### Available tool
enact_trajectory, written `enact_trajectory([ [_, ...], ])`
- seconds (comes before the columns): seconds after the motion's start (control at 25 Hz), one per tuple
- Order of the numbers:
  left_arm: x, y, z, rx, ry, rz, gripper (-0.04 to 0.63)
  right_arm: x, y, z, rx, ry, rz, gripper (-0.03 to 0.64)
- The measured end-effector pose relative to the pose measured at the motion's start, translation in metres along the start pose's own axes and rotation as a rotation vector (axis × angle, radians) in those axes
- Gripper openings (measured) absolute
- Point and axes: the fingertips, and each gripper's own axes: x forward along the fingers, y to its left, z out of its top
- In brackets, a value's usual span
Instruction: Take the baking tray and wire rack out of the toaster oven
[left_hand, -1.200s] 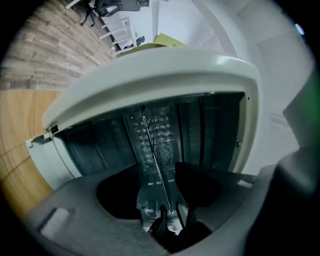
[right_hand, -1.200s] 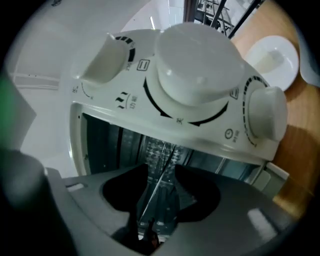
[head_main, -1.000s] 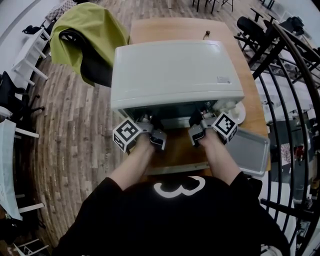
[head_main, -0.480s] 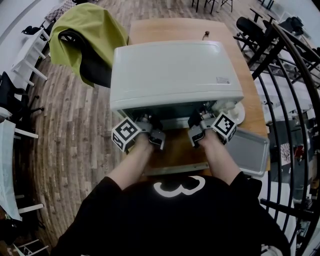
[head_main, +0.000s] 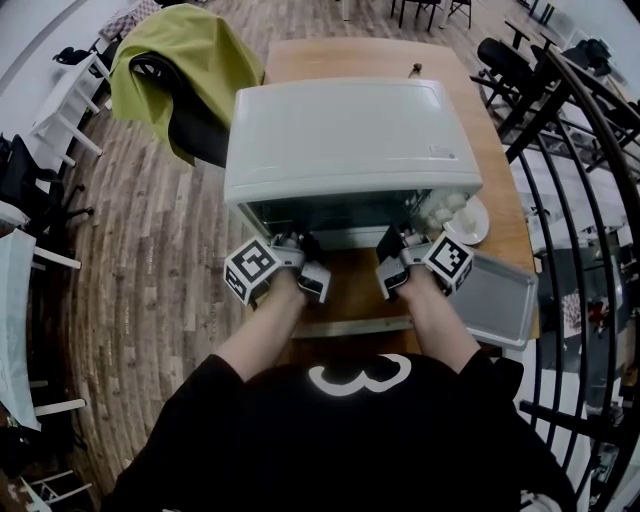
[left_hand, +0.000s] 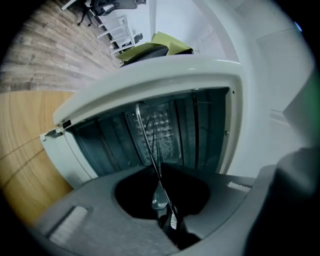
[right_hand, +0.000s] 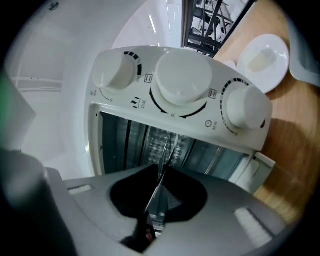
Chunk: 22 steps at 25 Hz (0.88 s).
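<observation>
Now both tools have a grip: the left tool (left_hand: 161, 200) and the right tool (right_hand: 156, 207) have just been closing, and each one's jaws stand nearly together, pinched on a thin front wire of the wire rack (left_hand: 148, 145). The rest of the rack runs straight ahead of the tools into the open mouth of the toaster oven (head_main: 350, 140), so it sits inside on its runners, not yet drawn out. A grey baking tray (head_main: 497, 300) lies flat on the tabletop (head_main: 350, 60), just outboard of the right tool and well clear of the oven (it looks like the one the task names, so that half seems done). A small white dish (head_main: 468, 218) sits beyond the right tool, below the oven's knobs (right_hand: 182, 75). With both ends held, the rack looks ready for a level, even pull toward the person; uneven pulling could jam it in its runners.
</observation>
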Motion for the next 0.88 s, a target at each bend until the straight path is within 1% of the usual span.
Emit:
enact_trajectory([
  [0.16,-0.021,0.0,-0.01,0.0,0.002,0.004,0.029,-0.02,0.004,-0.012,0.0,0.009,-0.011,0.034],
  [0.52,-0.059,-0.002,-0.037,0.003,-0.003,0.027,0.029,-0.062,0.009,-0.03,0.007,0.032,0.012,0.034],
  [0.88,-0.097,-0.007,-0.059,0.016,-0.01,0.043,0.032,-0.1,0.018,-0.048,-0.008,0.072,0.016,0.034],
])
